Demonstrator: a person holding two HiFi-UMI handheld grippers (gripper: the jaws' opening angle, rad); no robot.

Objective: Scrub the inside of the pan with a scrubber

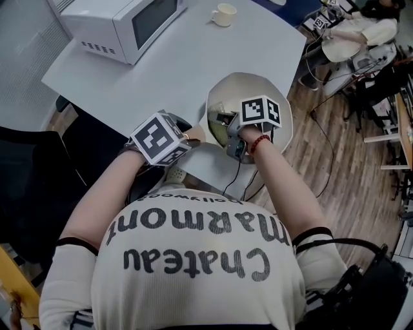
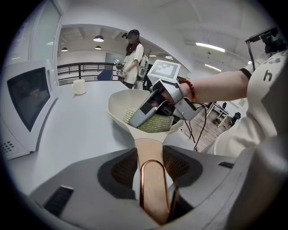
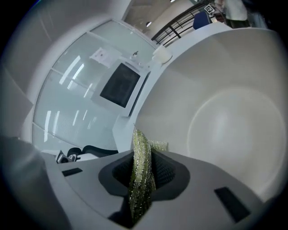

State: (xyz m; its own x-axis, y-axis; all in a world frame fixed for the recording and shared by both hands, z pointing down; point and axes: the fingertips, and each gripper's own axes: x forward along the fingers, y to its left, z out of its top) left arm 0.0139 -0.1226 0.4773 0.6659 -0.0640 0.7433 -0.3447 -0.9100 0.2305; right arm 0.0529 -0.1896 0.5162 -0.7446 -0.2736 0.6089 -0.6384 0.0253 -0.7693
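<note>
Your left gripper [image 2: 150,168] is clamped on the pan's handle [image 2: 150,150]. Both pads bear on the tan grip, and its copper-coloured hanging loop [image 2: 153,188] runs back between the jaws.

The pan [image 2: 118,105] itself is cream inside. It sits at the near right edge of the white table [image 1: 181,64], with its bowl pointing away from you. Whether its base rests on the tabletop cannot be told.

Your right gripper [image 3: 143,168] reaches into the bowl from your right. Its jaws are closed on the scrubber [image 2: 157,122], a green glittery pad pinched on edge between the pads. The scrubber lies against the near inner wall, close to where the handle joins.

Farther across the table, a white microwave [image 1: 122,22] stands at the far left. A pale mug [image 1: 224,14] stands well apart from it toward the far edge.

Beyond the table, a person [image 2: 132,58] in a cap stands near a railing.
</note>
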